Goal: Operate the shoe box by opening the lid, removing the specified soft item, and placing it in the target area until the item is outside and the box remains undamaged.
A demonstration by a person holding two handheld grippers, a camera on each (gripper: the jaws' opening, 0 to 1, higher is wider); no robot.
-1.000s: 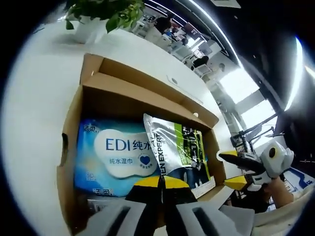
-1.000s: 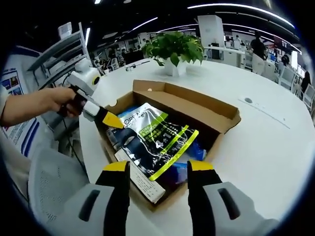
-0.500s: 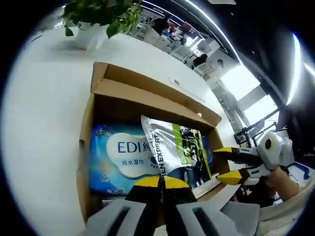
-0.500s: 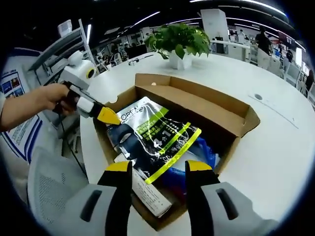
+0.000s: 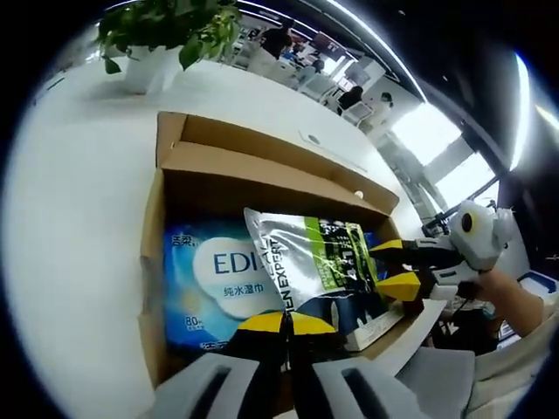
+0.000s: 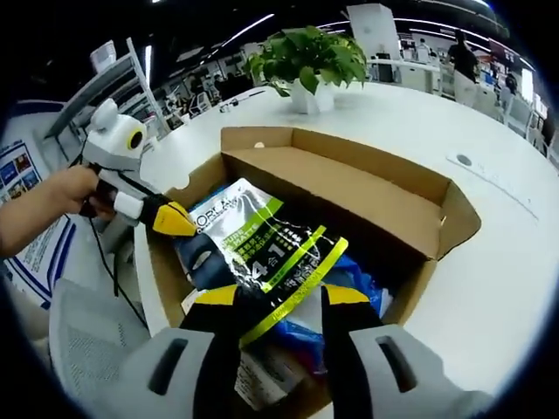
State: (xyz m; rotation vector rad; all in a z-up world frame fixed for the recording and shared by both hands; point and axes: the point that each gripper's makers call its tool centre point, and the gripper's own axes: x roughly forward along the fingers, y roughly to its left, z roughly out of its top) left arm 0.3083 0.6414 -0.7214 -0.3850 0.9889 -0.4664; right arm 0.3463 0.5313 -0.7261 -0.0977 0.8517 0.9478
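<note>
The cardboard shoe box (image 5: 262,179) (image 6: 349,188) lies open on a white table, its lid folded back. Inside, a silver, green and black soft pouch (image 5: 319,262) (image 6: 262,249) rests on a blue wet-wipes pack (image 5: 205,279). My left gripper (image 5: 286,323) is shut, with its yellow tips at the box's near wall by the pouch's edge; it also enters the right gripper view (image 6: 173,220). My right gripper (image 6: 279,297) is open, a jaw on either side of the pouch's near end. The left gripper view shows that gripper (image 5: 393,266) at the pouch's right edge.
A potted green plant (image 5: 166,26) (image 6: 306,57) stands on the round white table (image 5: 79,192) (image 6: 507,262) beyond the box. A person's hand (image 6: 61,196) holds the left gripper. Chairs and desks stand in the background.
My right gripper has come in over the box, and its open jaws now straddle the pouch's end. The left gripper stays shut at the box's near wall.
</note>
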